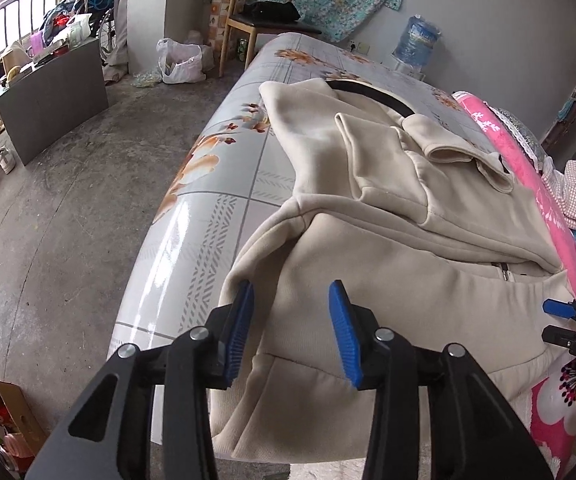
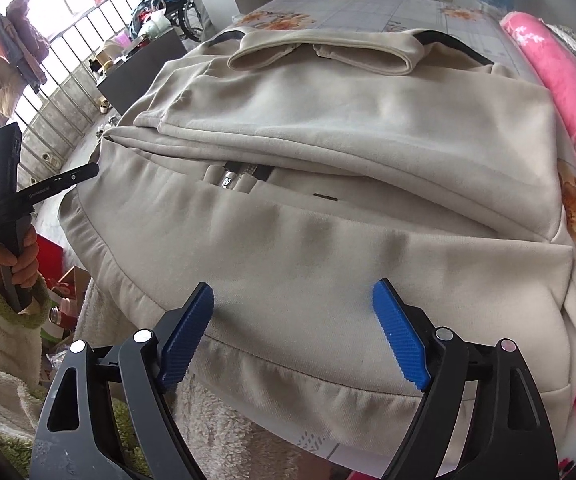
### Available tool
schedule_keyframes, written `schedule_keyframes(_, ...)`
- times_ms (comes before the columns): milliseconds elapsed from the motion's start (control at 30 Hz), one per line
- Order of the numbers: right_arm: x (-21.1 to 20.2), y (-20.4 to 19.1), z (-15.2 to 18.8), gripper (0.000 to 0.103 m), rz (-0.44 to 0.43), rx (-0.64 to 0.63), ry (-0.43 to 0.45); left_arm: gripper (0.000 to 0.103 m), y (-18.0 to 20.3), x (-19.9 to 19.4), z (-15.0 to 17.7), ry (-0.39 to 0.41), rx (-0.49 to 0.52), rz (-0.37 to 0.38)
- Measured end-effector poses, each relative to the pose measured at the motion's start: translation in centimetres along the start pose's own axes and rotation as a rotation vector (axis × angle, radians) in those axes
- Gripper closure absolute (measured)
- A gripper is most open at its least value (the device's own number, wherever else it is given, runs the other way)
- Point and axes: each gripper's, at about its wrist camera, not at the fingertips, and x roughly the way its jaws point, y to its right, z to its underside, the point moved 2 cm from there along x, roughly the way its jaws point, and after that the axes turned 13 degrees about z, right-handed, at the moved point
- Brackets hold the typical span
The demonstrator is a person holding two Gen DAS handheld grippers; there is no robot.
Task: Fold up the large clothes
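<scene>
Both jaws open, nothing held: left gripper (image 1: pixel 291 294) and right gripper (image 2: pixel 292 294) should pinch beige jacket (image 2: pixel 328 220) hem corners evenly, then fold up

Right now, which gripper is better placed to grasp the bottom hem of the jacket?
Right. The right gripper is open just above the jacket hem; the left gripper is at the side edge, its jaws narrower.

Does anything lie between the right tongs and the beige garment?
No. In the right wrist view the right tongs stand open right over the garment near its hem, with only its fabric showing in the gap.
</scene>
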Motion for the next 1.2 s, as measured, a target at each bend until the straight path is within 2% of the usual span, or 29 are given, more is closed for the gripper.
schedule_keyframes(33, 0.0, 0.1, 0.0, 0.025, -0.003, 0.003, 0.0, 0.065, -0.1, -0.1, -0.1, -0.002, -0.005, 0.015)
schedule_keyframes(133, -0.2, 0.3, 0.0, 0.025, -0.008, 0.007, 0.0, 0.065, -0.4, -0.4, -0.1, -0.017, -0.057, 0.133)
schedule_keyframes(300, -0.3, 0.5, 0.2, 0.025, -0.016, 0.009, 0.006, 0.065, -1.9, -0.2, -0.5, -0.019, -0.174, 0.219)
schedule_keyframes(367, -0.4, 0.5, 0.2, 0.025, -0.019, 0.009, 0.01, 0.065, -2.0, 0.1, -0.9, -0.01, -0.193, 0.227)
schedule_keyframes(467, -0.5, 0.7, 0.2, 0.025, -0.027, 0.015, 0.014, 0.065, -1.1, 0.8, -1.7, -0.009, -0.143, 0.178)
schedule_keyframes(533, -0.6, 0.8, 0.3, 0.025, -0.033, 0.018, 0.017, 0.066, -0.7, 1.2, -2.0, -0.014, -0.127, 0.178)
schedule_keyframes(633, -0.7, 1.0, 0.5, 0.025, -0.04, 0.019, 0.024, 0.067, -0.8, 1.0, -2.2, 0.006, -0.13, 0.269)
schedule_keyframes(733, -0.8, 1.2, 0.7, 0.025, -0.045, 0.016, 0.033, 0.067, -1.2, 0.6, -2.1, 0.018, -0.148, 0.461)
schedule_keyframes(767, -0.8, 1.3, 0.7, 0.025, -0.047, 0.015, 0.035, 0.067, -1.5, 0.8, -2.0, 0.007, -0.165, 0.488)
schedule_keyframes(867, -0.8, 1.4, 0.7, 0.025, -0.055, 0.013, 0.039, 0.067, -2.8, 1.9, -2.0, -0.02, -0.225, 0.454)
schedule_keyframes(933, -0.9, 1.5, 0.8, 0.025, -0.062, 0.017, 0.043, 0.067, -3.3, 2.1, -2.2, -0.018, -0.271, 0.486)
schedule_keyframes(1000, -1.0, 1.7, 0.9, 0.025, -0.071, 0.021, 0.047, 0.067, -3.0, 2.0, -2.3, -0.014, -0.271, 0.488)
schedule_keyframes(1067, -1.0, 1.9, 0.9, 0.025, -0.082, 0.028, 0.053, 0.067, -2.1, 1.8, -2.3, -0.016, -0.227, 0.48)
schedule_keyframes(1100, -1.1, 2.0, 1.0, 0.025, -0.089, 0.033, 0.056, 0.067, -1.6, 1.7, -2.2, -0.021, -0.197, 0.447)
schedule_keyframes(1200, -1.6, 2.8, 1.4, 0.025, -0.099, 0.062, 0.064, 0.071, -0.1, 1.7, -2.0, -0.055, -0.109, 0.268)
